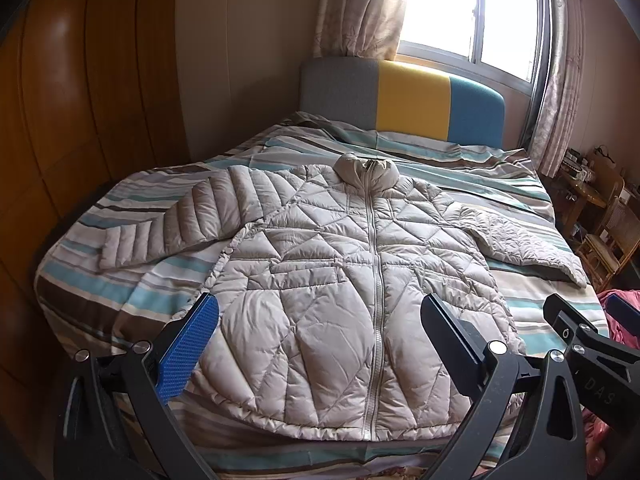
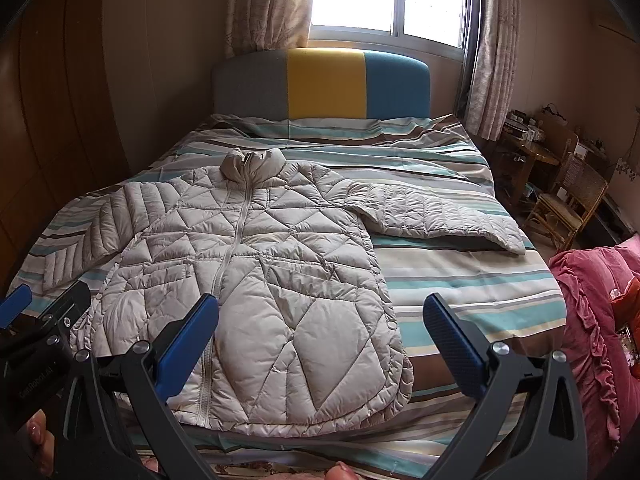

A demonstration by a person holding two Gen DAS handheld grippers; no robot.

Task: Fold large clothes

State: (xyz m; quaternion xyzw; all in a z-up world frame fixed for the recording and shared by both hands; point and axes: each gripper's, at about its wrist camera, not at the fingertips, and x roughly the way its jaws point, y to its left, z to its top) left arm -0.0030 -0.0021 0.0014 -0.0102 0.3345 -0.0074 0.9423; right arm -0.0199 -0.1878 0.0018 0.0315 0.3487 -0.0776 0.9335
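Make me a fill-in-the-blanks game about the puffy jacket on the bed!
1. The puffy jacket lies flat on the striped ____.
2. Its zipper is pulled ____ all the way up to the collar.
3. The headboard is grey, ____ and blue.
4. The left gripper and the right gripper are both ____, holding nothing.

Missing words: bed; shut; yellow; open

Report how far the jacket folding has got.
Done: the grey puffer jacket lies flat on the striped bed, front up, zipped, with both sleeves spread out to the sides. In hand: nothing; the left gripper and right gripper are both open above the hem, gripping no fabric. Left: every fold, since no sleeve or side is turned in yet.
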